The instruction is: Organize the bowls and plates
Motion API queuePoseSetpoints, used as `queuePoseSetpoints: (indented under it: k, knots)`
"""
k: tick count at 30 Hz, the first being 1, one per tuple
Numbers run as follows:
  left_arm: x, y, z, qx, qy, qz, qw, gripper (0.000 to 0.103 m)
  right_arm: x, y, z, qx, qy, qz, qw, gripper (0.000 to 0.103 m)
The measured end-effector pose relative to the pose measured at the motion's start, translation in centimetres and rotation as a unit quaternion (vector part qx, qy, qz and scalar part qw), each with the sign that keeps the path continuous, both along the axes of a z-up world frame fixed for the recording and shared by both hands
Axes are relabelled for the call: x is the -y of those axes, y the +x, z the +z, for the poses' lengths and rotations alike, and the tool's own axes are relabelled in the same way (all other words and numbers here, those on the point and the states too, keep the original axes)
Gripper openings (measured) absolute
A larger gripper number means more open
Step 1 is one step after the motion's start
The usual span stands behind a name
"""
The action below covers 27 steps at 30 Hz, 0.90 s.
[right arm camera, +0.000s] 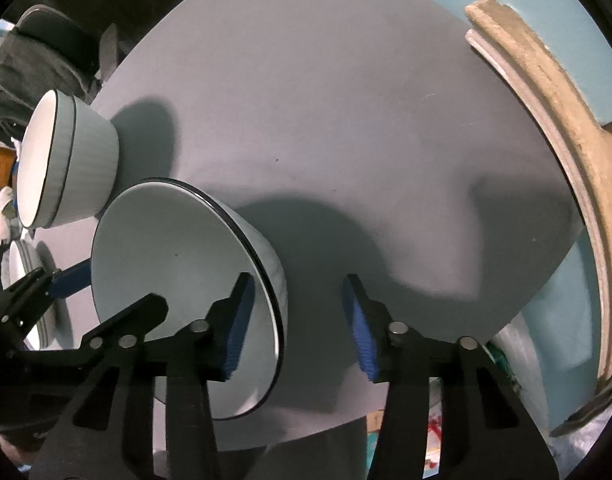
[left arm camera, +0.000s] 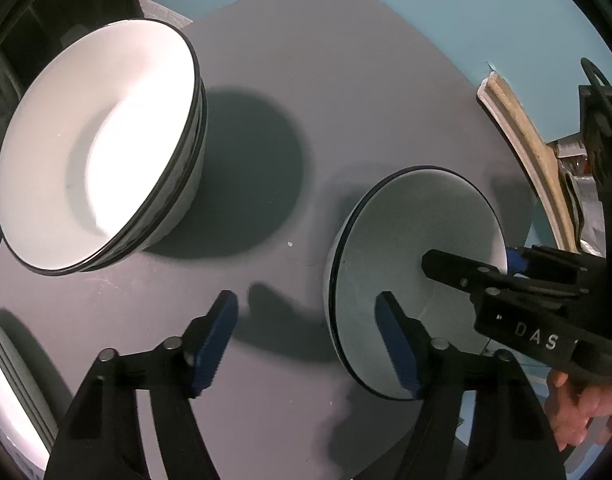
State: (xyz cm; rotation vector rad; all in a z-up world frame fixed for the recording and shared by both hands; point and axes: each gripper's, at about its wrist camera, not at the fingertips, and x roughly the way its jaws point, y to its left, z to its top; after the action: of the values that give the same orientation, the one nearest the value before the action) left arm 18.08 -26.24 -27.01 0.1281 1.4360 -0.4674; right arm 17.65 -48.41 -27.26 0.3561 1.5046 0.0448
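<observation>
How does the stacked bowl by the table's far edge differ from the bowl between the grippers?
The stacked bowl sits nested in another; the single bowl stands alone. The stacked one is untouched, while both grippers' fingers straddle the single bowl's rim. The stacked one lies in bright light, the single one in shadow. Both are white with dark rims.

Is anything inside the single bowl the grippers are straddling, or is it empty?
The single bowl shows a bare white interior, no food or dish inside. One finger of the right gripper and one of the left gripper dip over its rim, hiding small patches.
</observation>
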Motion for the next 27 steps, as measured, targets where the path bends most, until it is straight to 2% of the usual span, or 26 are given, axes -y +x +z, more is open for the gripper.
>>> queuePoseSetpoints:
  k: [2,6,8,10,13,18,27]
  knots:
    - [0.1,0.3,-0.1,-0.003,0.002,0.002,1.0,0.06,-0.1,0.0,0.1,0.002,-0.006,0.004,1.0,0.039]
    - [0.0,0.7,-0.6,-0.018,-0.001,0.013,0.9998,0.052,-0.3,0.1,0.1,-0.001,-0.006,0.009,1.0,0.033]
    - [-0.2,1.0,-0.8,-0.032,-0.006,0.02,0.9993,0.041,-0.2,0.1,0.1,-0.001,-0.006,0.011,1.0,0.026]
    - [-0.3,1.2,-0.9,-0.038,-0.005,0.024,0.999,0.035,-0.4,0.3,0.0,-0.002,0.004,0.009,1.0,0.02]
    - [-0.5,1.4,-0.9,-0.042,-0.009,0.025,0.9988,0.029,-0.4,0.4,0.1,-0.002,0.011,0.008,1.0,0.013]
    - [-0.3,1.3,-0.4,-0.044,-0.026,0.012,0.9986,0.012,-0.4,0.4,0.2,-0.001,0.011,0.007,1.0,0.011]
    - [-0.5,1.0,0.1,-0.024,-0.007,0.005,0.9997,0.009,-1.2,1.2,0.2,-0.012,0.008,0.005,1.0,0.009]
